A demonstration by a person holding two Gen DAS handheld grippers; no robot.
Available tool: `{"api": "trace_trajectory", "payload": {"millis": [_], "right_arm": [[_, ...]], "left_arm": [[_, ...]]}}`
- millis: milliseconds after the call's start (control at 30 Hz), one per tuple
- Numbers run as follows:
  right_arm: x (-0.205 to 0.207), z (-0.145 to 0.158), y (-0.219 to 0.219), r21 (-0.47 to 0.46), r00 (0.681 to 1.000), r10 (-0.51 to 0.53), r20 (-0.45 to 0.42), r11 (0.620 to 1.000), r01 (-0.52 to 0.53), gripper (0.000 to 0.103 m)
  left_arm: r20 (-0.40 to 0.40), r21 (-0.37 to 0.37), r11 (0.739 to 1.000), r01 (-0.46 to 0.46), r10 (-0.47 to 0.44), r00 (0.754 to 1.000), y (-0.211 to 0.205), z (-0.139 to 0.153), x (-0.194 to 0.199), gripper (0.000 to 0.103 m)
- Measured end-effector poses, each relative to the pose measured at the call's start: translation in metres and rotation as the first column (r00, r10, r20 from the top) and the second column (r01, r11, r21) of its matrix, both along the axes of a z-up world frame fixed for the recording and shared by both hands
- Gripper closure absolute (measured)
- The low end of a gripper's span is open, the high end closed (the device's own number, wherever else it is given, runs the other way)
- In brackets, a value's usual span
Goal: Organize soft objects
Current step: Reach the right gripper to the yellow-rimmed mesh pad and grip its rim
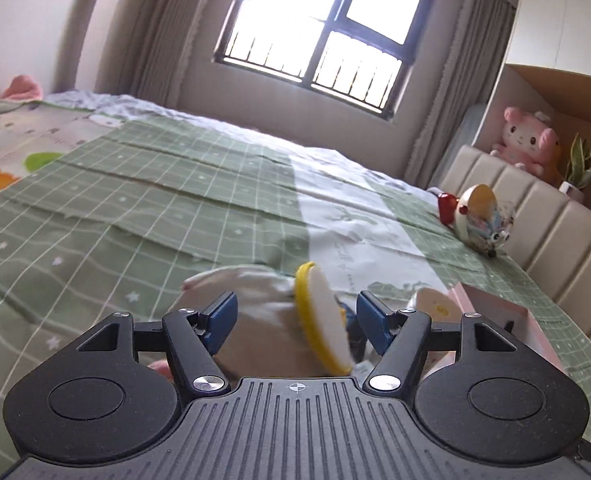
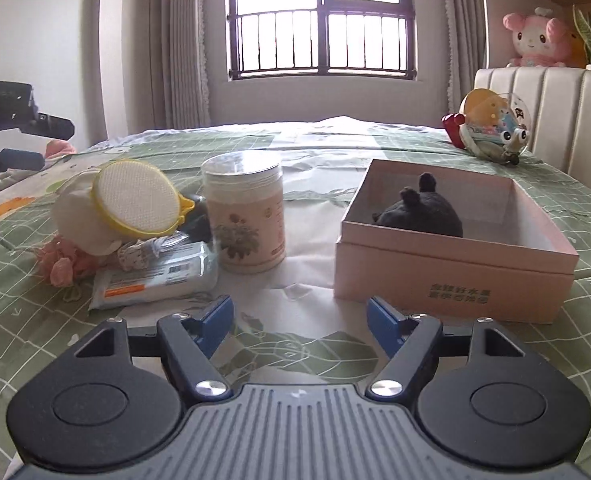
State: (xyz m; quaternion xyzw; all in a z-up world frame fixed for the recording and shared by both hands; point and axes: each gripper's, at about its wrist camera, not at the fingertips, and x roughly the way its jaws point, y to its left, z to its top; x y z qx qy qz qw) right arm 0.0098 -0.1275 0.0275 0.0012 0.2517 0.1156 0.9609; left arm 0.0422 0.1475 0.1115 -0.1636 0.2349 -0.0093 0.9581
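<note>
Left tool [image 1: 296, 320]: blue pads are held spread apart, nothing clamped; a white pouch with a yellow-rimmed mesh disc [image 1: 322, 318] is seen between and just beyond the pads, contact cannot be told.
Right tool [image 2: 298, 322]: pads are spread wide and empty, held low over the bed [image 2: 55, 344].
Soft objects near the right tool: one wipes packet [image 2: 155, 278] is seen ahead to the left, touching one pink flower scrunchie [image 2: 65, 264] and one white knotted cloth [image 2: 139, 254].
Jar: one clear-lidded jar [image 2: 247, 216] stands upright between the pile and the box.
Box: one open pink box [image 2: 455, 272] lies ahead to the right, near the right pad.
Inside the box: one dark eared plush [image 2: 421, 214] is seen at the far side.
Farther out: one round toy [image 2: 491, 128] rests by the headboard [image 2: 555, 120]; one pink plush [image 2: 535, 40] sits on the shelf above.
</note>
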Motion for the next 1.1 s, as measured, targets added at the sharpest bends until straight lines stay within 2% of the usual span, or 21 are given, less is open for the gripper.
{"api": "trace_trajectory", "payload": {"millis": [133, 300, 400, 533, 633, 667, 700, 767, 833, 933, 1000, 1100], "right_arm": [[-0.003, -0.002, 0.02, -0.025, 0.999, 0.033, -0.014, 0.999, -0.034, 0.029], [-0.012, 0.0, 0.037, -0.057, 0.998, 0.069, -0.012, 0.996, -0.07, 0.029], [-0.014, 0.003, 0.043, -0.072, 0.996, 0.083, -0.014, 0.994, -0.084, 0.029], [-0.013, 0.01, 0.048, -0.068, 0.995, 0.101, -0.021, 0.992, -0.102, 0.029], [-0.013, 0.023, 0.049, -0.076, 0.993, 0.116, 0.01, 0.99, -0.115, 0.029], [-0.012, 0.029, 0.049, -0.077, 0.993, 0.117, 0.027, 0.991, -0.114, 0.029], [-0.011, 0.035, 0.048, -0.073, 0.993, 0.115, 0.039, 0.991, -0.112, 0.028], [-0.005, 0.045, 0.047, -0.058, 0.992, 0.11, 0.054, 0.993, -0.107, 0.028], [0.005, 0.053, 0.049, -0.047, 0.992, 0.11, 0.056, 0.993, -0.108, 0.028], [0.021, 0.063, 0.061, -0.037, 0.99, 0.131, 0.05, 0.991, -0.129, 0.028], [0.033, 0.071, 0.073, -0.002, 0.984, 0.175, 0.037, 0.985, -0.175, 0.028], [0.053, 0.077, 0.101, 0.023, 0.972, 0.233, 0.017, 0.972, -0.233, 0.027]], "left_arm": [[-0.029, -0.032, 0.999, -0.036, 0.035, 0.999, 0.024, -0.022, -0.015, 0.032], [0.011, -0.152, 0.984, -0.098, 0.101, 0.995, 0.055, -0.036, -0.017, 0.032], [0.038, -0.212, 0.972, -0.101, 0.111, 0.993, 0.065, -0.039, -0.001, 0.032], [0.031, -0.276, 0.957, -0.087, 0.099, 0.995, 0.07, -0.044, 0.033, 0.032], [0.019, -0.256, 0.965, -0.06, 0.067, 0.998, 0.059, -0.047, 0.042, 0.032], [0.033, -0.249, 0.968, -0.033, 0.043, 0.999, 0.053, -0.047, 0.039, 0.036], [0.055, -0.248, 0.969, 0.008, 0.006, 0.998, 0.047, -0.047, 0.033, 0.047], [0.077, -0.23, 0.969, 0.092, -0.076, 0.994, 0.032, -0.049, 0.022, 0.059], [0.045, -0.201, 0.965, 0.168, -0.162, 0.986, 0.016, -0.054, 0.017, 0.06], [0.0, -0.2, 0.949, 0.244, -0.249, 0.969, 0.001, -0.065, 0.012, 0.06], [0.008, -0.19, 0.948, 0.253, -0.257, 0.966, -0.001, -0.066, 0.003, 0.06], [0.027, -0.164, 0.964, 0.209, -0.208, 0.978, 0.014, -0.061, -0.013, 0.06]]}}
